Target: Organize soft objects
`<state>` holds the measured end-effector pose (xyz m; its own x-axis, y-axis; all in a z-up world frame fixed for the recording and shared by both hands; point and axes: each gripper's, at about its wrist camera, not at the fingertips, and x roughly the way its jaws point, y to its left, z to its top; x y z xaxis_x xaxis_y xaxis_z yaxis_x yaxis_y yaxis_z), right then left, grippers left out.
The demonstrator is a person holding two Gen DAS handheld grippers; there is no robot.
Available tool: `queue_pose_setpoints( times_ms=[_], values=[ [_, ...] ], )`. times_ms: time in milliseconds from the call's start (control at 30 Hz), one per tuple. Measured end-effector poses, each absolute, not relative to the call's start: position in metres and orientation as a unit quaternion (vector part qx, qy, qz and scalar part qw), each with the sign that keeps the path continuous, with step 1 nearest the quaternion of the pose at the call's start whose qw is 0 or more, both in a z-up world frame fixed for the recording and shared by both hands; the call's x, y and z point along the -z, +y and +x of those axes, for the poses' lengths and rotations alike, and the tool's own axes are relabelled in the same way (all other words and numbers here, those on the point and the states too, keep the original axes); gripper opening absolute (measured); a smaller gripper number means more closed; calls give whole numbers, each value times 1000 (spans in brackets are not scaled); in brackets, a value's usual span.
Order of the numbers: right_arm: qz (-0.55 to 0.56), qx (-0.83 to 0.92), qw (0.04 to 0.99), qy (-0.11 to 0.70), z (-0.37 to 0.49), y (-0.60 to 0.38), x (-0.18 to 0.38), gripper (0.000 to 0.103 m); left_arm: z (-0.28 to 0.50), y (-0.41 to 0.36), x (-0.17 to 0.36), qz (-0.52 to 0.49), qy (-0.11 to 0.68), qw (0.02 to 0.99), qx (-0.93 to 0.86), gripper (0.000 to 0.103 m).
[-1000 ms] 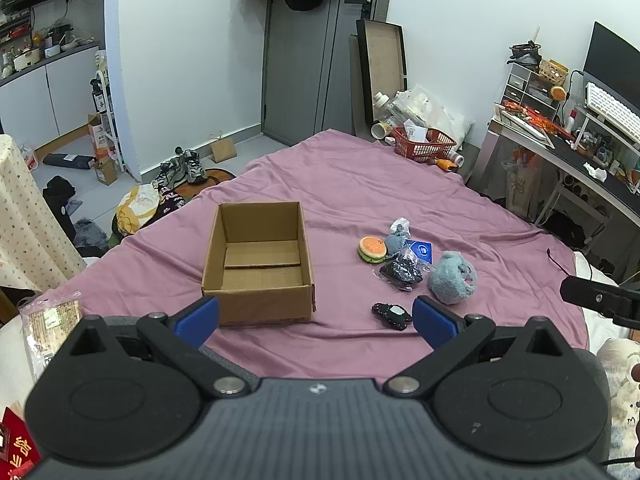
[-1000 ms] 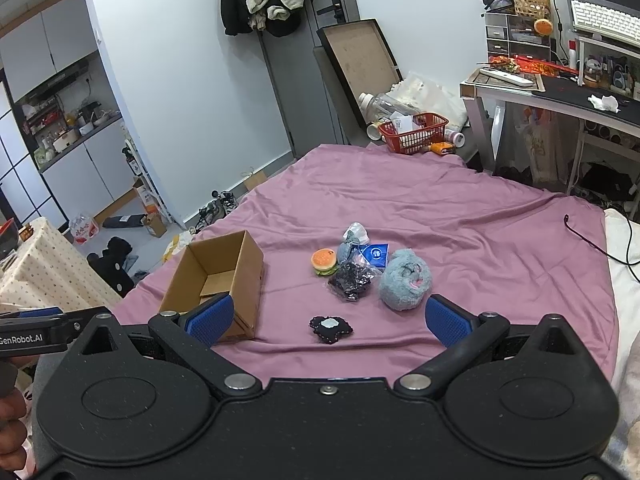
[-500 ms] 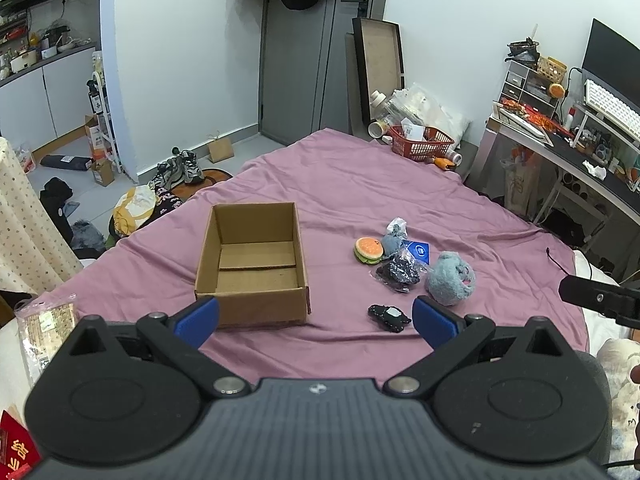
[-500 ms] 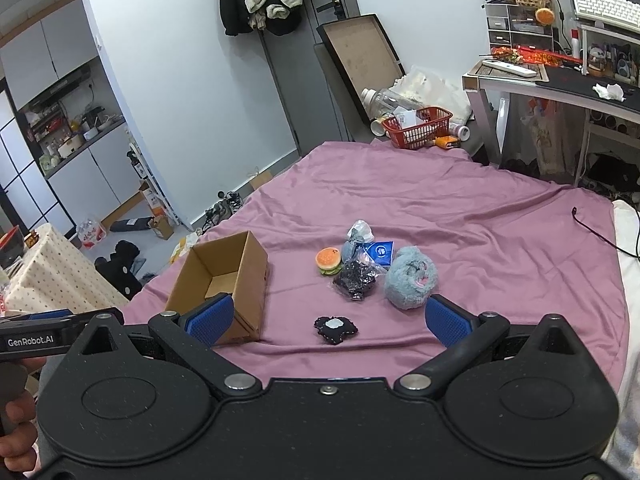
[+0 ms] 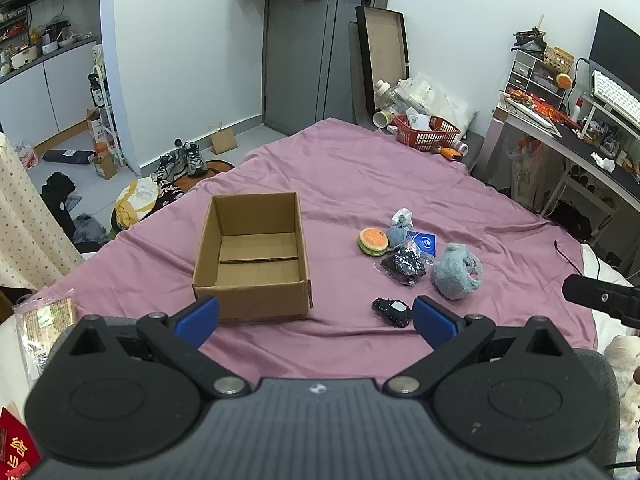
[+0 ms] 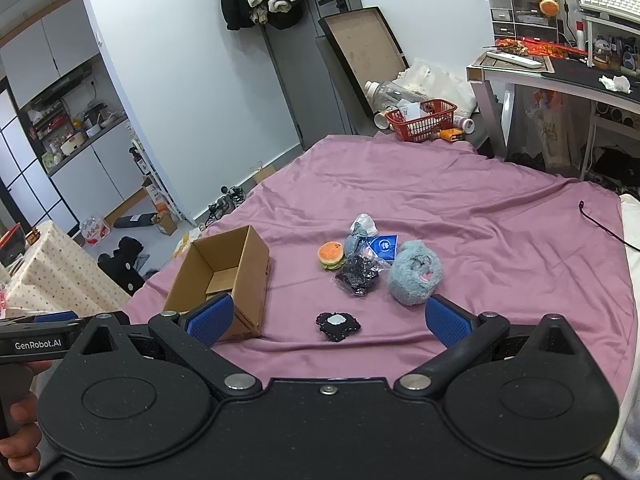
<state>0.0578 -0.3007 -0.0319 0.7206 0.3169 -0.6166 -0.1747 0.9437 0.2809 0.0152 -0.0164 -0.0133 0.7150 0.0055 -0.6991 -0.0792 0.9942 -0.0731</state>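
An open, empty cardboard box (image 5: 252, 256) (image 6: 224, 276) sits on the purple bedspread (image 5: 360, 184). To its right lie soft objects: a burger plush (image 5: 373, 241) (image 6: 330, 255), a fluffy grey-blue plush (image 5: 456, 271) (image 6: 415, 278), a bagged dark item (image 5: 403, 265) (image 6: 359, 272), a small grey bagged item with a blue card (image 5: 402, 226) (image 6: 370, 238), and a flat black patch (image 5: 393, 311) (image 6: 338, 324). My left gripper (image 5: 316, 318) is open and empty, above the bed's near edge by the box. My right gripper (image 6: 328, 322) is open and empty, over the black patch.
A red basket (image 5: 426, 136) and bottles lie at the bed's far end. A desk (image 5: 568, 136) with a keyboard stands to the right. Shoes and bags lie on the floor to the left. A black cable (image 6: 600, 224) runs over the bed's right side.
Both grippers have shifted slightly forward and lower toward the bed; the box and soft objects look a little nearer. The objects have not moved.
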Motion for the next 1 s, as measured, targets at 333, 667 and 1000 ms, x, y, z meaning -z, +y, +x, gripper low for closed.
queue_pose_setpoints(
  times_ms=[333, 667, 1000],
  values=[
    [112, -119, 923, 348, 63, -312, 37, 103, 15, -18, 19, -43, 378, 924, -25, 102],
    [130, -99, 921, 353, 81, -334, 51, 103, 32, -34, 25, -40, 378, 925, -18, 102],
    [173, -69, 915, 357, 107, -359, 72, 103, 65, -59, 32, -34, 382, 923, 12, 101]
  ],
)
